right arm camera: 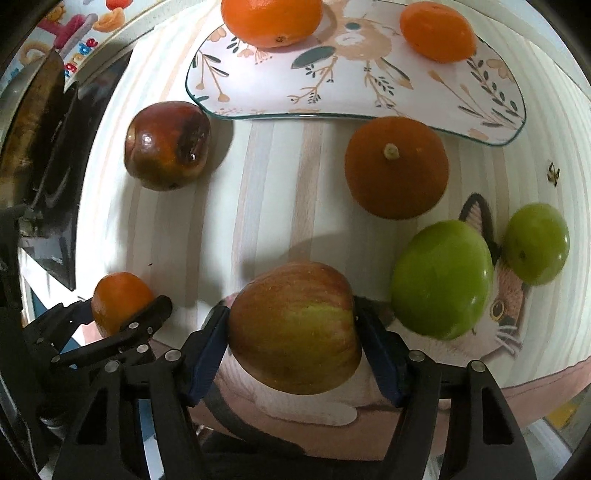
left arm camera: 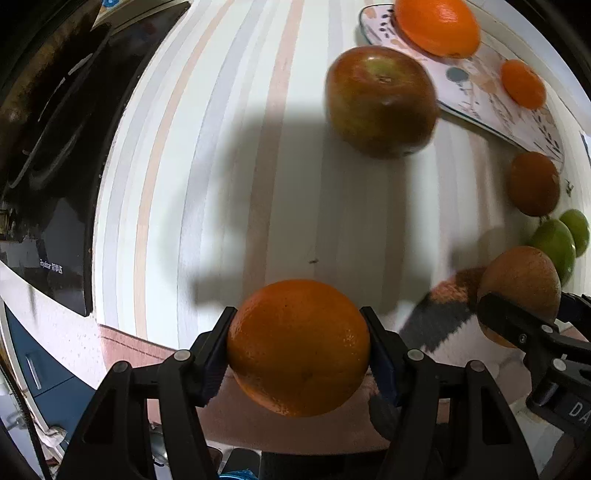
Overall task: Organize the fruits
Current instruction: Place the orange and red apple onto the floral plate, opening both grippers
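Left tool [left arm camera: 298, 347]: jaws closed on an orange [left arm camera: 298, 347], fruit held between the blue pads, above the near edge of the bench [left arm camera: 207, 155].

Right tool [right arm camera: 293, 328]: jaws closed on a red-yellow apple [right arm camera: 293, 328], also held over the near edge. In the left wrist view the same right tool [left arm camera: 517, 306] shows at lower right with its apple [left arm camera: 521, 284].

Bench cover: striped cloth with a cat print.

Ahead of the right tool: large green fruit [right arm camera: 441, 278] just beside the apple on the right, a smaller green fruit [right arm camera: 537, 243] beyond it. Dark orange fruit with stem up [right arm camera: 397, 168] near the plate edge. Bruised dark red apple [right arm camera: 168, 144] at left, close to the plate.

Plate [right arm camera: 351, 88], floral print, at far side: carries one large orange [right arm camera: 273, 20] and one small orange [right arm camera: 437, 31], well apart.
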`<state>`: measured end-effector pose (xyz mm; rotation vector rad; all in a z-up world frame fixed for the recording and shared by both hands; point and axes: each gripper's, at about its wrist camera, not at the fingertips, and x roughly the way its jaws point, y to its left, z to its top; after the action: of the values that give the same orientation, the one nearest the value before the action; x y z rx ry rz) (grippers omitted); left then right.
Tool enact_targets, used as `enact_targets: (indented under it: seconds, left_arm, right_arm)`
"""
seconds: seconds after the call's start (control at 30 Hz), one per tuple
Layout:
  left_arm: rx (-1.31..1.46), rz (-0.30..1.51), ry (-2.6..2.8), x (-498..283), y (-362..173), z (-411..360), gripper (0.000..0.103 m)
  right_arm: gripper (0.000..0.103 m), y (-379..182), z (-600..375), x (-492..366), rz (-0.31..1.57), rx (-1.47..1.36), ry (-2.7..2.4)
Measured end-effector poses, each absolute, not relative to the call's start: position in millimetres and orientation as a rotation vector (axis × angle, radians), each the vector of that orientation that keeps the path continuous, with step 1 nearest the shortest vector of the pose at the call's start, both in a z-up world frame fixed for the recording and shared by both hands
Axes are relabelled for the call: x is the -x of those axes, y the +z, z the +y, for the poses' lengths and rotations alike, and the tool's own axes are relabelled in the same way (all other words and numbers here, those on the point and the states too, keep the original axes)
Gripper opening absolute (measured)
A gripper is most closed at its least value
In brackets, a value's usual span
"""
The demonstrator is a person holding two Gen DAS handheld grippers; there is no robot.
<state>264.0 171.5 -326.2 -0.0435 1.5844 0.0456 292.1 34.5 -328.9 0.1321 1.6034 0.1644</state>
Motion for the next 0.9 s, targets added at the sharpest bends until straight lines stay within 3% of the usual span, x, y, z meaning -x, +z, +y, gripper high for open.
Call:
enact_targets:
  seconds: [0.3, 0.5, 0.7, 0.9]
  left_arm:
    - [0.109, 1.475, -0.035, -273, -251, 159, 0.063]
    - [0.148, 1.394, -0.122, -318, -204, 142, 0.063]
    - [0.093, 1.423, -0.135, -381, -225, 122, 0.063]
    - [0.017, 1.506, -0.105, -428, -268, 108, 0.063]
  right_arm:
    - [0.072, -273, 10, -287, 1.493, -0.257, 0.239]
    - [0.072, -230, -29, -312, 1.395, -0.317, 0.228]
    - [0.072, -224, -68, -356, 1.333, -0.324, 0.143]
    - [0.072, -253, -90, -403, 1.362, -0.258, 0.058]
